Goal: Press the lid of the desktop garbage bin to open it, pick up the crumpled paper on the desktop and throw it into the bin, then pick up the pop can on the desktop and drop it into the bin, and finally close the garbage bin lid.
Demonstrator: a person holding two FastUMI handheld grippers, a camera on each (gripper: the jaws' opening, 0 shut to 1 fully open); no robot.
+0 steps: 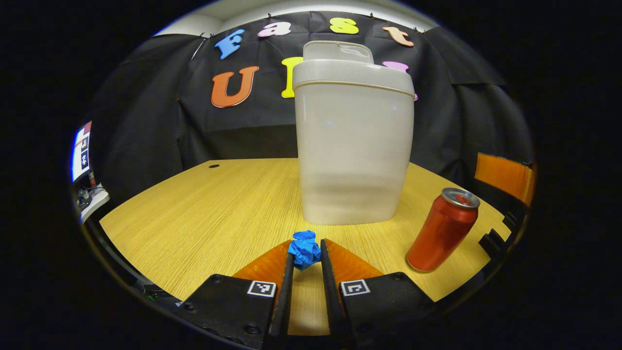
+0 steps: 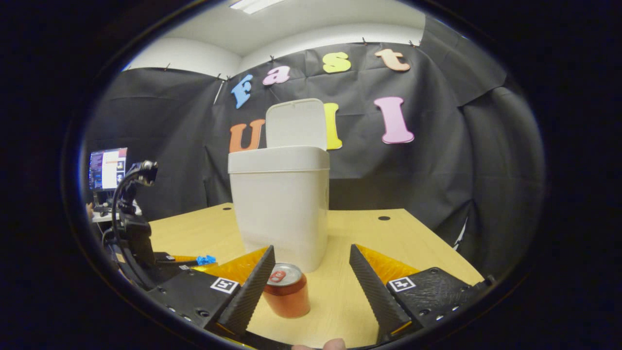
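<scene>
Right now the left gripper has its two fingers pinched on a crumpled ball of blue paper, low over the near part of the pale wooden tabletop, just in front of the tall off-white plastic bin, whose flip lid stands raised at the far side. To the right, a red aluminium pop can stands upright on the table, near the bin but apart from it. The right gripper is spread wide, the can sitting just beside its left finger with neither finger clearly pressing it.
</scene>
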